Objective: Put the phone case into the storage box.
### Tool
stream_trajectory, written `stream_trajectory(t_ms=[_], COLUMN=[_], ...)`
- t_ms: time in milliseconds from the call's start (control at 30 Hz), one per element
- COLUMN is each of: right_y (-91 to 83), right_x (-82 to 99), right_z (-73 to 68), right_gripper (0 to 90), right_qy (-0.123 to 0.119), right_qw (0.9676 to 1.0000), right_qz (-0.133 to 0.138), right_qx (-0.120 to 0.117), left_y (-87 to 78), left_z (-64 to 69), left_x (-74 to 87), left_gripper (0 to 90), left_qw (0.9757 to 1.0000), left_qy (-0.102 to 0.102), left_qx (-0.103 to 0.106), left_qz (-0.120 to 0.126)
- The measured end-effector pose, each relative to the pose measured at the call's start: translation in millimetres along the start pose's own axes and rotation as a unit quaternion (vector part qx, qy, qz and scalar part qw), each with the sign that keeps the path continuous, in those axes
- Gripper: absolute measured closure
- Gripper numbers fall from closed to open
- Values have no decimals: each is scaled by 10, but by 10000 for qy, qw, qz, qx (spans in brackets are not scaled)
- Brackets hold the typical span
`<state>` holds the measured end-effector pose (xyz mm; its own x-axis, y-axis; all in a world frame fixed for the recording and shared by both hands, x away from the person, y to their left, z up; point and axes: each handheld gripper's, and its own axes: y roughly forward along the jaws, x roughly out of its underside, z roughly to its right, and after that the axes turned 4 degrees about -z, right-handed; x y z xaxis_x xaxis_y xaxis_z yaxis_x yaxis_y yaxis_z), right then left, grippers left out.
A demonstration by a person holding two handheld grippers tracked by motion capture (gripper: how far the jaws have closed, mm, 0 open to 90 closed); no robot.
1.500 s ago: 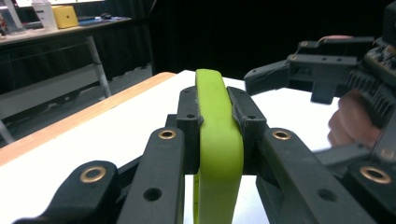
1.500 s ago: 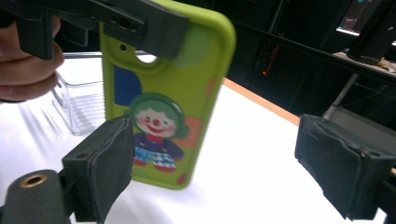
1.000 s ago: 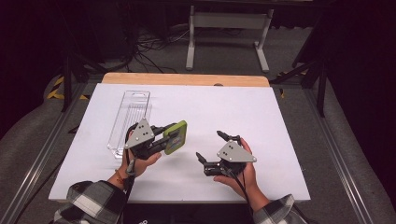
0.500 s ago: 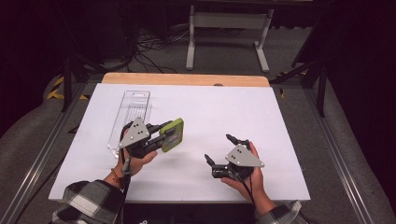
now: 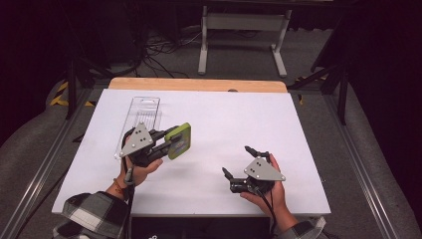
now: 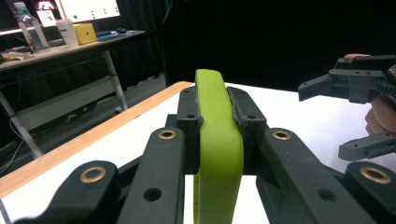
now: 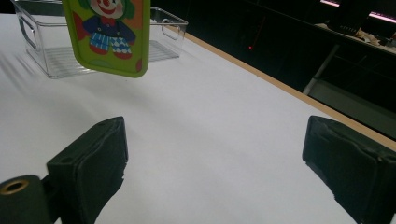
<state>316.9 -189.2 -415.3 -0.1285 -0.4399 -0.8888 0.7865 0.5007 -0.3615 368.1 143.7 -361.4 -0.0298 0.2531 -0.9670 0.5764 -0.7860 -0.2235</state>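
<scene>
My left gripper (image 5: 169, 142) is shut on a flat green-rimmed card (image 5: 179, 140) with a clown picture on its face (image 7: 108, 32), and holds it on edge above the white table. In the left gripper view the card's green edge (image 6: 215, 135) stands clamped between the two black jaws. My right gripper (image 5: 238, 160) is open with nothing between its jaws, low over the table's near right part, jaws aimed left toward the card. The right gripper (image 6: 348, 114) also appears at the right of the left gripper view.
A clear plastic bin (image 5: 140, 119) stands on the white table (image 5: 239, 119) at the left, just behind my left gripper; in the right gripper view the bin (image 7: 51, 56) sits behind the card. A wooden strip (image 5: 199, 84) runs along the table's far edge.
My right gripper has slid toward the near right of the table and a little down. My left gripper has kept the card and has barely moved.
</scene>
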Motion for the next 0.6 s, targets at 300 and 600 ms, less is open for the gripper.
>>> stream_trajectory(t_ms=[300,600], right_y=[-8,-7], right_x=[5,4], right_z=[8,9], right_gripper=[76,76], right_qy=[-60,-95], right_qw=[10000,10000], right_qz=[11,2], right_qx=[16,26], left_y=[-58,-113], left_z=[-40,-82], left_x=[-19,-38], left_gripper=[772,772], left_qw=[10000,9999], left_qy=[-2,-14], left_qx=[-45,-122], left_qz=[33,111])
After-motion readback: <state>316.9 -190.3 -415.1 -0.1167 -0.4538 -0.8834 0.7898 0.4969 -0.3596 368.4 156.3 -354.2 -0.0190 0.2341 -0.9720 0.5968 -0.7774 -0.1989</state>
